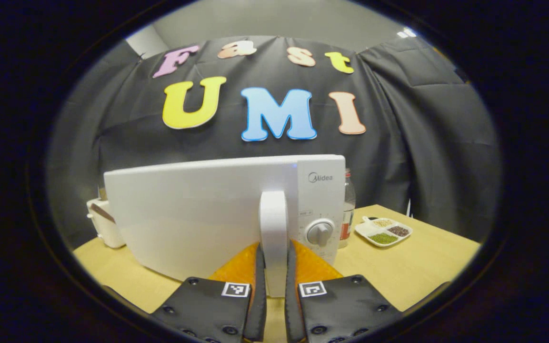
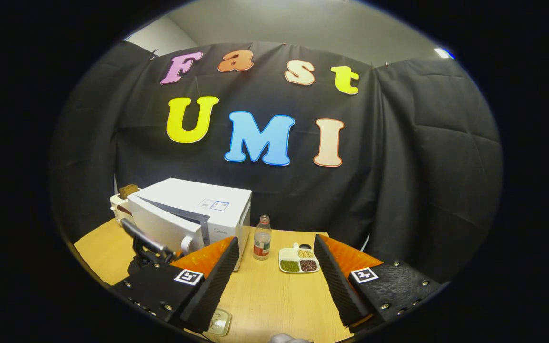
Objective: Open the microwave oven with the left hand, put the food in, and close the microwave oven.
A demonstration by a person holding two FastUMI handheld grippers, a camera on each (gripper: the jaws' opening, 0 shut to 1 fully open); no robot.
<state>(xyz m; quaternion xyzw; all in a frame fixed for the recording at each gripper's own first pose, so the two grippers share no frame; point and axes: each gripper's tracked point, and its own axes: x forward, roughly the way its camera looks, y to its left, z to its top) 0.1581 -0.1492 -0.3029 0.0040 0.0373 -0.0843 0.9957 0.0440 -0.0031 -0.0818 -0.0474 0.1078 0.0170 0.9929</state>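
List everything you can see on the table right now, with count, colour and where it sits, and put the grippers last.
microwave oven: one, white, left rear of the table, door slightly ajar
door handle: one, white, upright, between the left gripper's fingers
dial: one, white, on the panel right of the handle
bottle: one, clear with a label, just right of the microwave
divided dish: one, white, holding green, tan and dark food, right of the bottle
toaster-like appliance: one, white, behind the microwave at its left
table: one, light wood
small pale object: one, at the near table edge; kind unclear
left gripper: one, closed on the door handle
right gripper: one, open, above the table
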